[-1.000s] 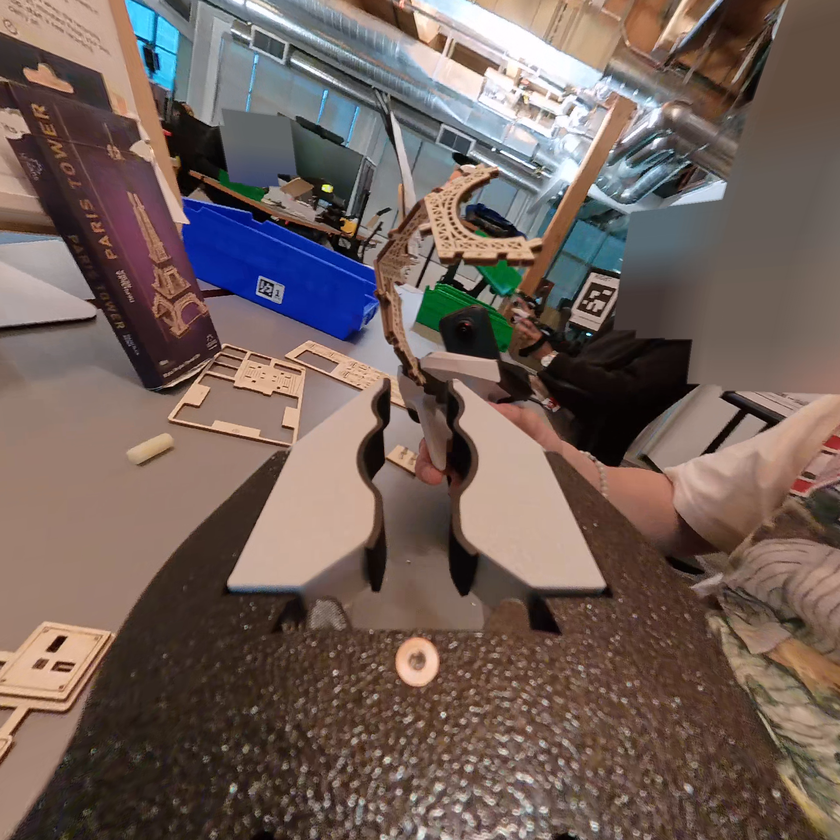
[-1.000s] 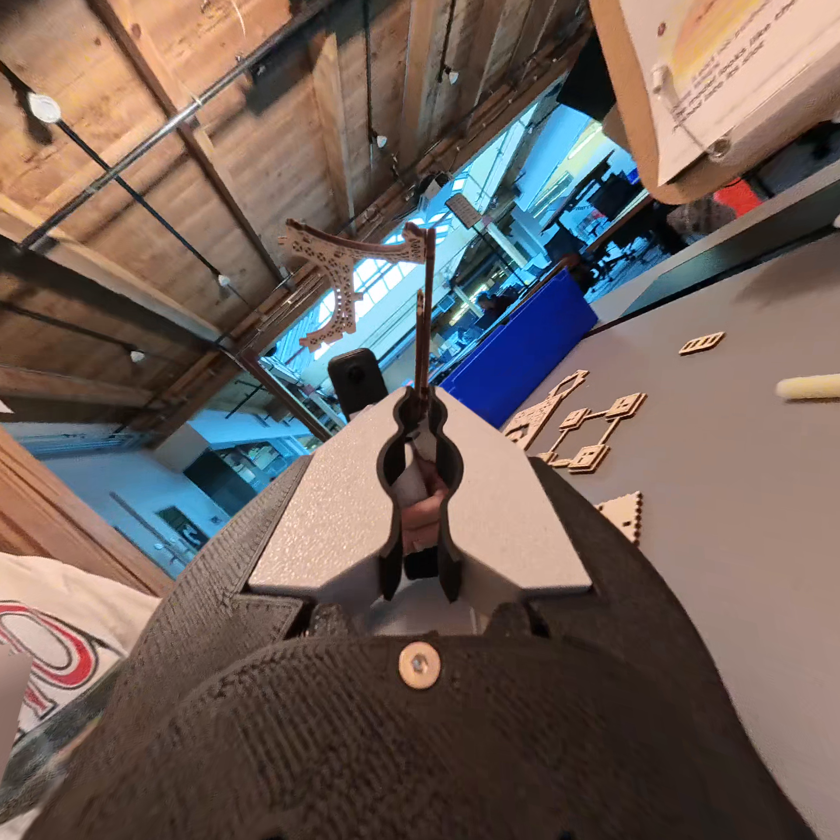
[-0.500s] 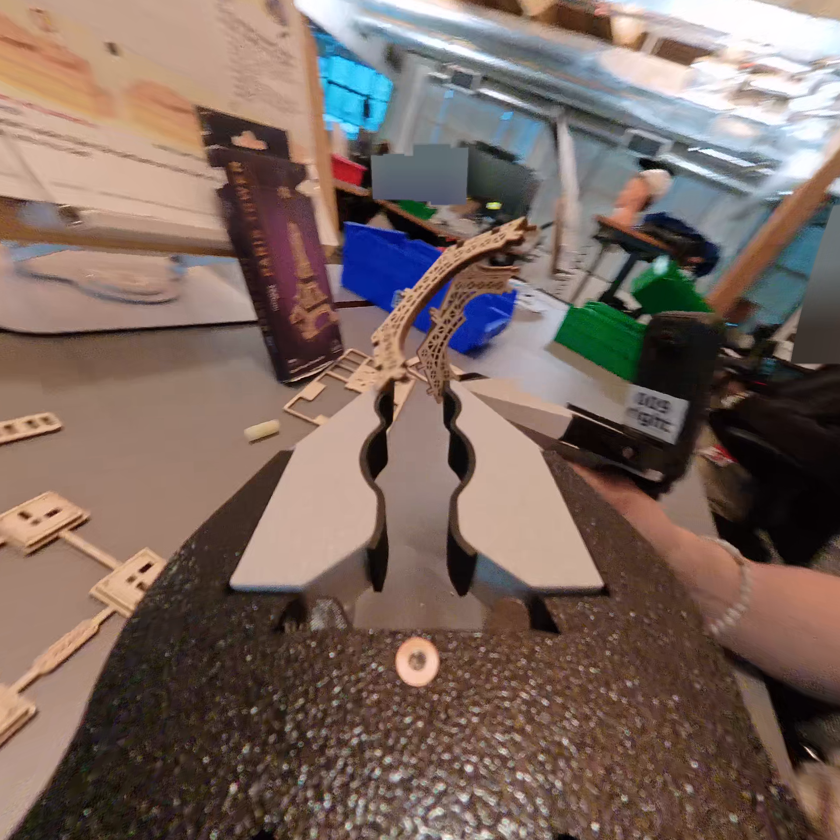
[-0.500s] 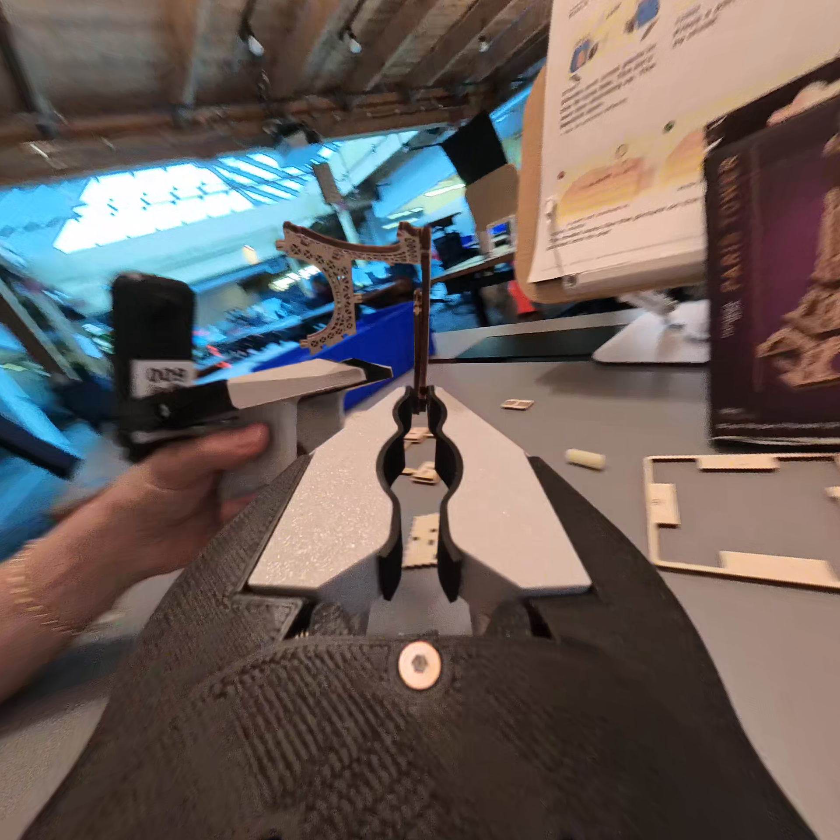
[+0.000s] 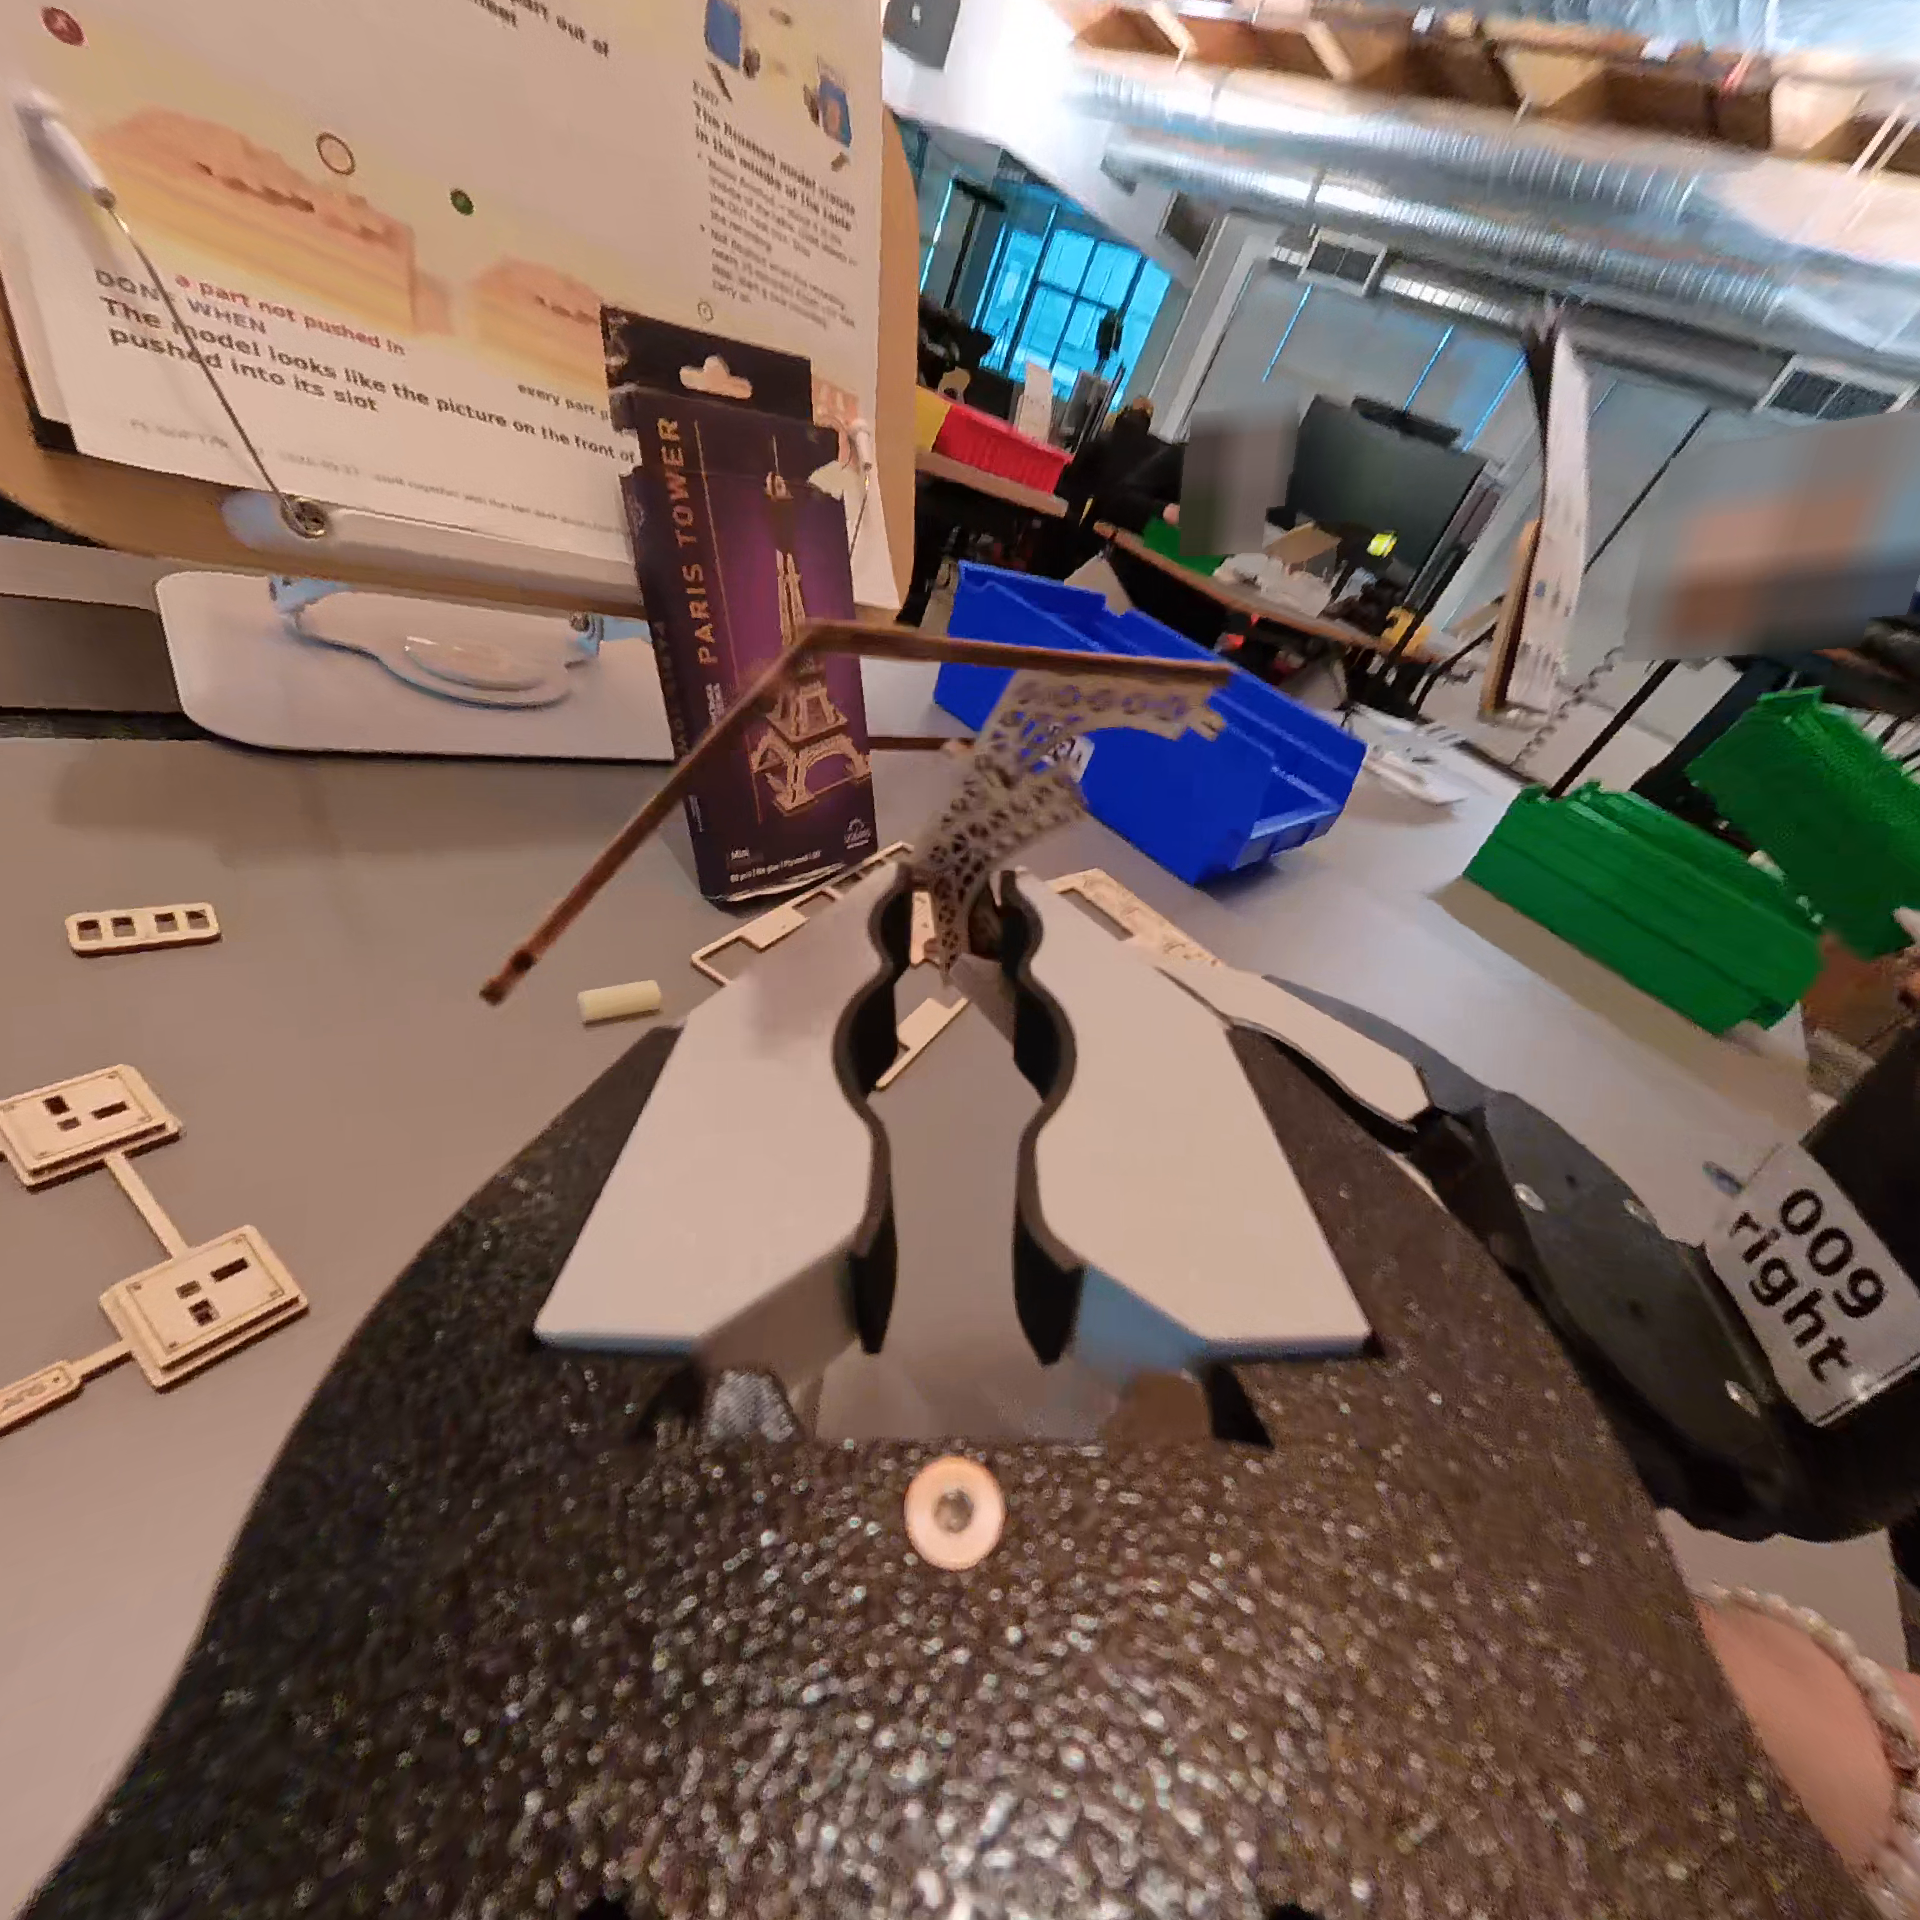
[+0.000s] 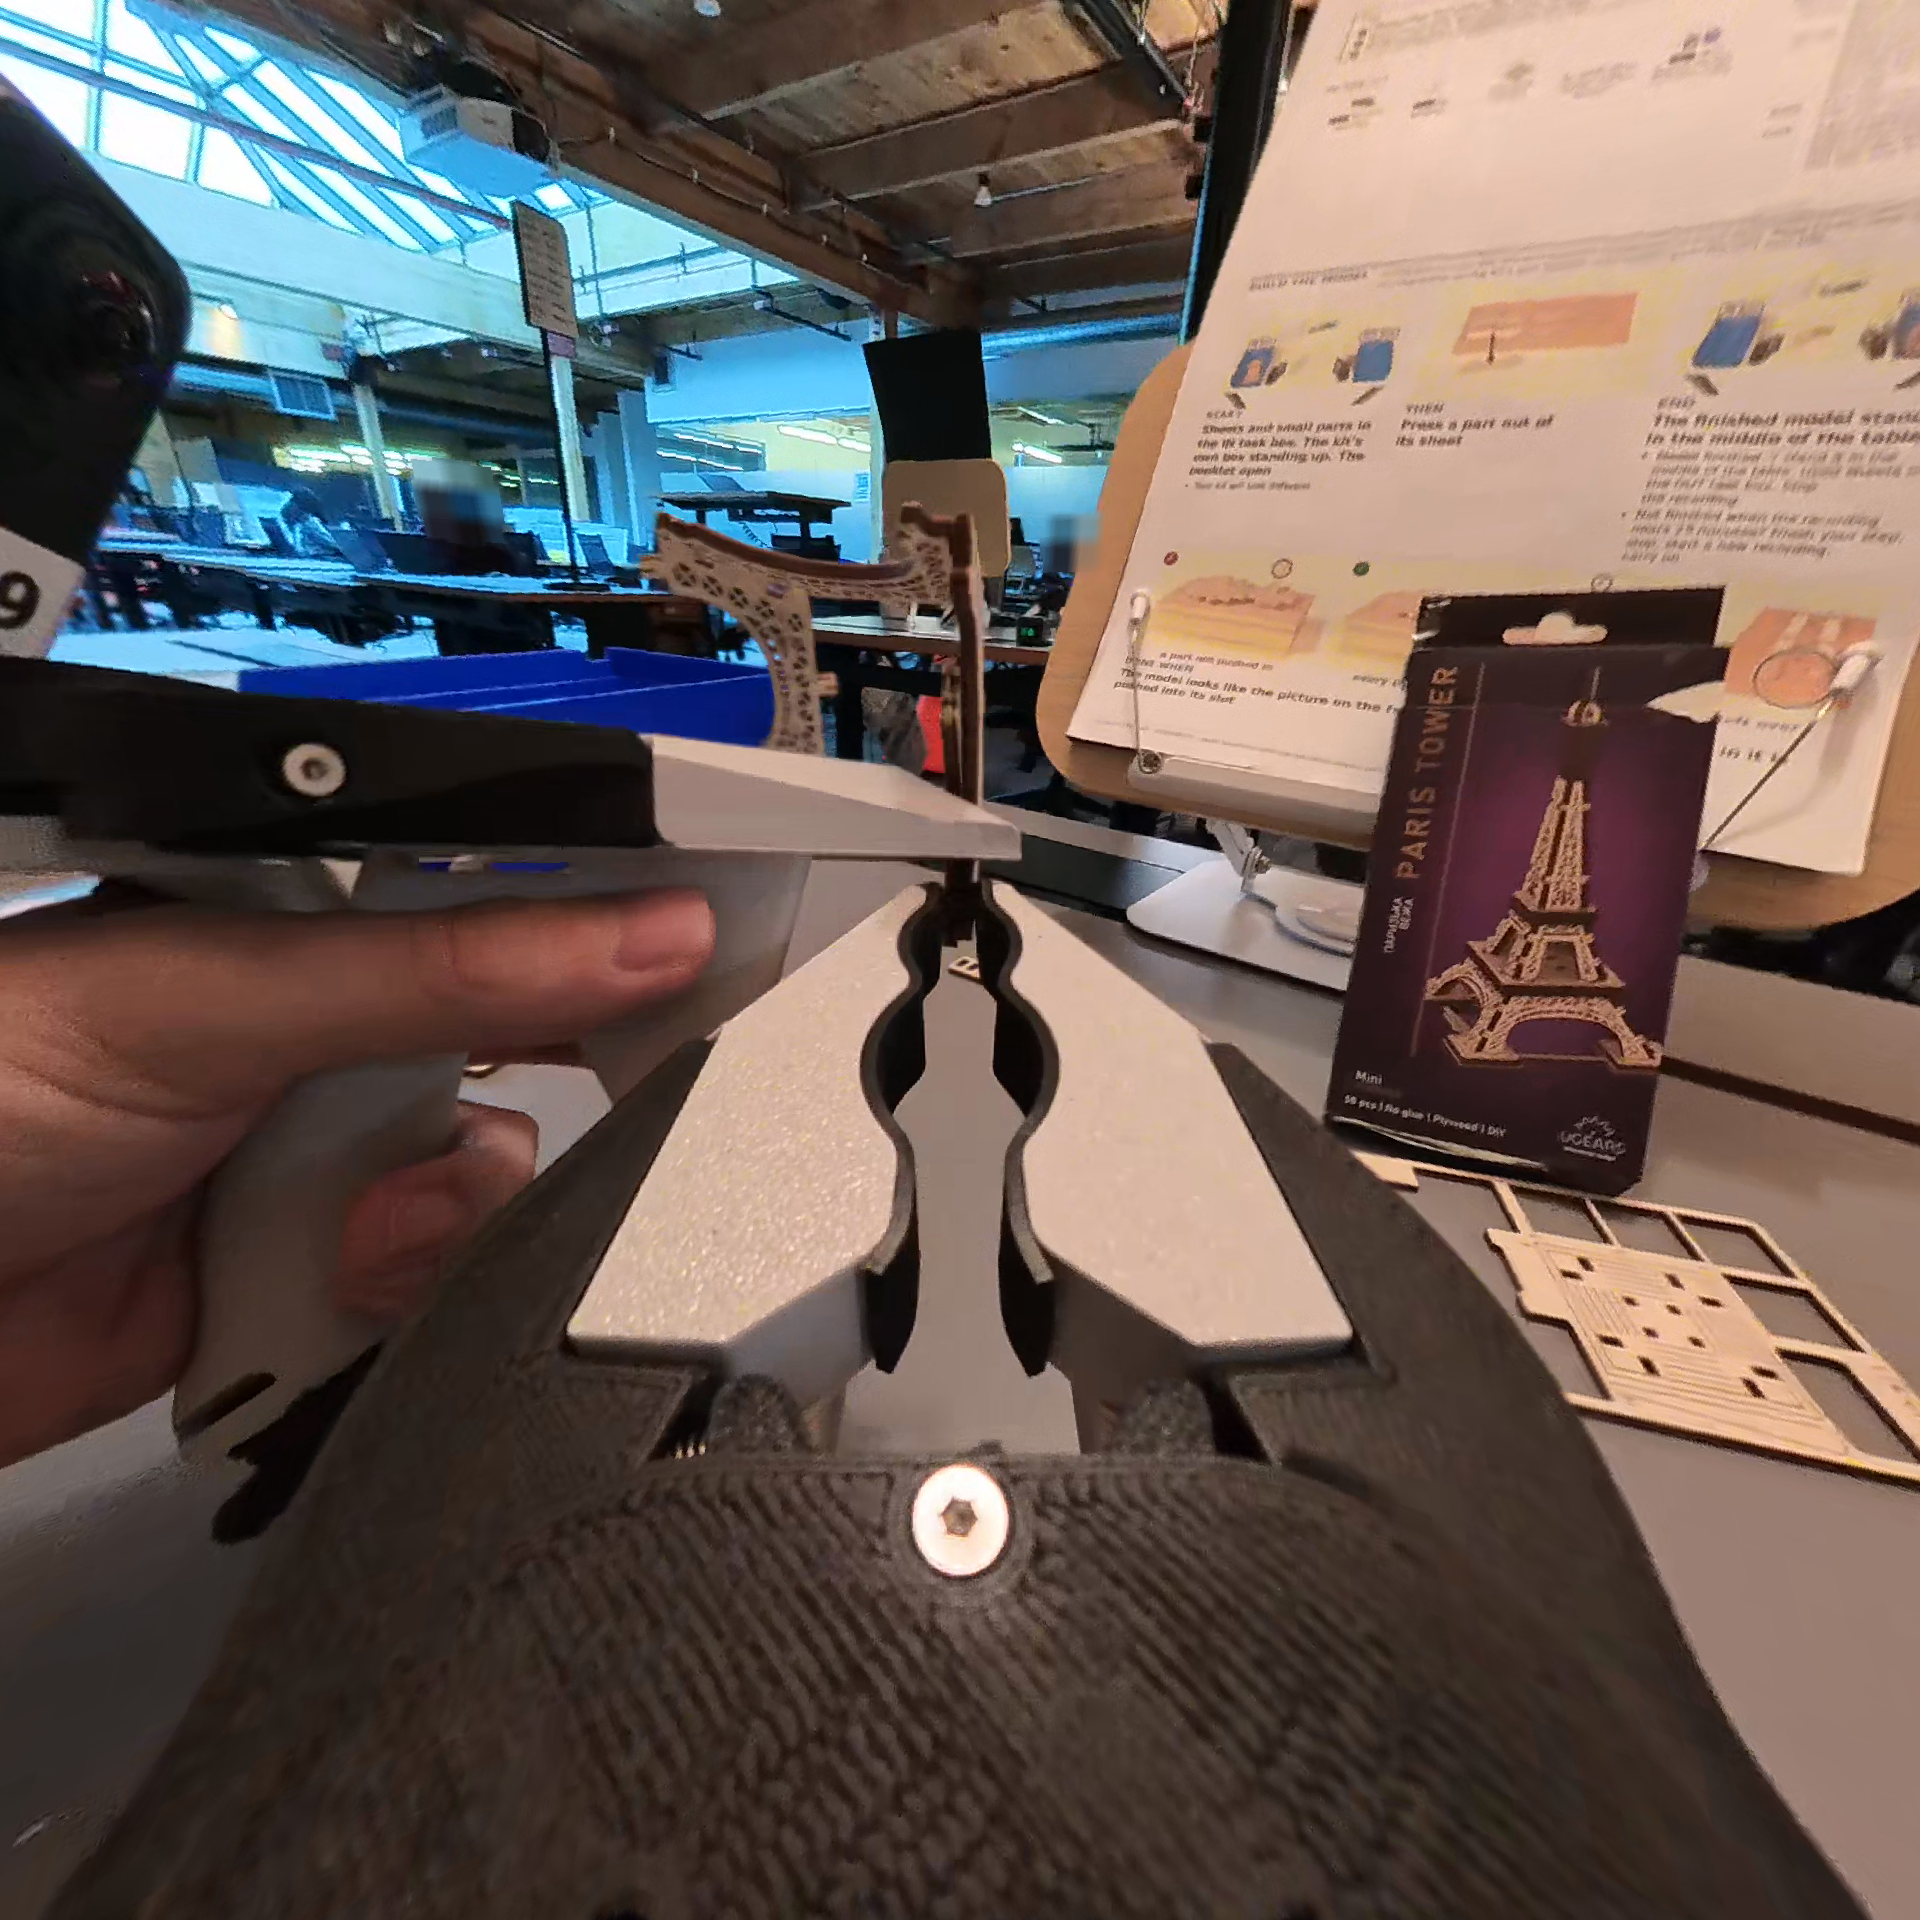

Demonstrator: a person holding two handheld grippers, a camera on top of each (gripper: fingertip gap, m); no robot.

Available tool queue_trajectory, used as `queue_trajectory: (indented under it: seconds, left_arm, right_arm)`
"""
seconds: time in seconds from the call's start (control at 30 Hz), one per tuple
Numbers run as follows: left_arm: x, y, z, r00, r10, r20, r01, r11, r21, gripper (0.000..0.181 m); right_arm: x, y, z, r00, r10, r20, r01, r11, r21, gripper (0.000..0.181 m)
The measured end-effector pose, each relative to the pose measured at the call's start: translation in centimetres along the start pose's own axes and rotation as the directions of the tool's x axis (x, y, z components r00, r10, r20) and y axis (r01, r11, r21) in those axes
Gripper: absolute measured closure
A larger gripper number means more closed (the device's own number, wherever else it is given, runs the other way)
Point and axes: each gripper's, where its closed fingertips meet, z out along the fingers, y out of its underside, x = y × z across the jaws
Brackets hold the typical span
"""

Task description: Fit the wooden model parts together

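Observation:
My right gripper (image 6: pixel 961 909) is shut on the foot of a wooden tower-leg assembly (image 6: pixel 774 613). The assembly is two lattice arch pieces joined at a top corner and held upright above the grey table (image 6: pixel 1766 1662). In the left wrist view one piece shows edge-on as a thin brown bar and the other (image 5: pixel 1039 758) shows its lattice face. My left gripper (image 5: pixel 953 904) is open, its jaws either side of the lattice leg's lower end. The right gripper's tip (image 5: pixel 977 951) reaches in there from the right. In the right wrist view the left gripper (image 6: pixel 997 836) comes in level from the left and hides that leg's foot.
The purple kit box (image 5: pixel 764 665) stands behind, below an instruction board (image 5: pixel 416 208). Flat part sheets (image 5: pixel 156 1226) (image 6: pixel 1683 1340), a small strip (image 5: pixel 143 927) and a white stub (image 5: pixel 619 1003) lie on the table. A blue bin (image 5: pixel 1143 748) and green bins (image 5: pixel 1662 894) sit at the back right. Less than 4 cm separates the two grippers' tips. The white stub (image 5: pixel 619 1003) is about equally far from each gripper, around 15 centimetres.
Both grippers have swung from facing each other to lying side by side over the table. The left gripper's jaws now flank the lattice leg. The right gripper has kept its hold.

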Motion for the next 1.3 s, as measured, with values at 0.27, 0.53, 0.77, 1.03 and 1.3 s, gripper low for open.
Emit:
queue_trajectory:
  seconds: [0.27,0.53,0.77,1.03,1.3]
  left_arm:
    - [0.1,0.0,-0.6,1.000,0.014,-0.027,-0.014,1.000,-0.008,0.171]
    - [0.0,0.1,-0.8,0.997,0.042,-0.063,-0.047,0.996,-0.074,0.171]
    - [0.3,-0.2,-0.7,0.991,-0.007,-0.133,-0.006,0.996,-0.093,0.170]
    - [0.3,-0.4,-0.7,0.994,0.021,-0.107,-0.025,0.999,-0.032,0.171]
    - [0.8,-0.8,-1.1,0.974,-0.076,-0.214,0.073,0.997,-0.024,0.172]
  right_arm:
    - [-1.1,-0.3,-0.1,0.989,0.067,0.131,-0.072,0.997,0.028,0.172]
    - [-1.0,-0.5,-0.2,0.973,0.110,0.203,-0.111,0.994,-0.007,0.175]
    - [-0.4,-0.7,-0.1,0.948,0.236,0.213,-0.242,0.970,0.004,0.177]
    - [-0.3,-0.9,-0.1,0.904,0.353,0.243,-0.365,0.931,0.006,0.178]
    - [-0.4,-1.6,-0.4,0.826,0.467,0.317,-0.496,0.868,0.013,0.178]
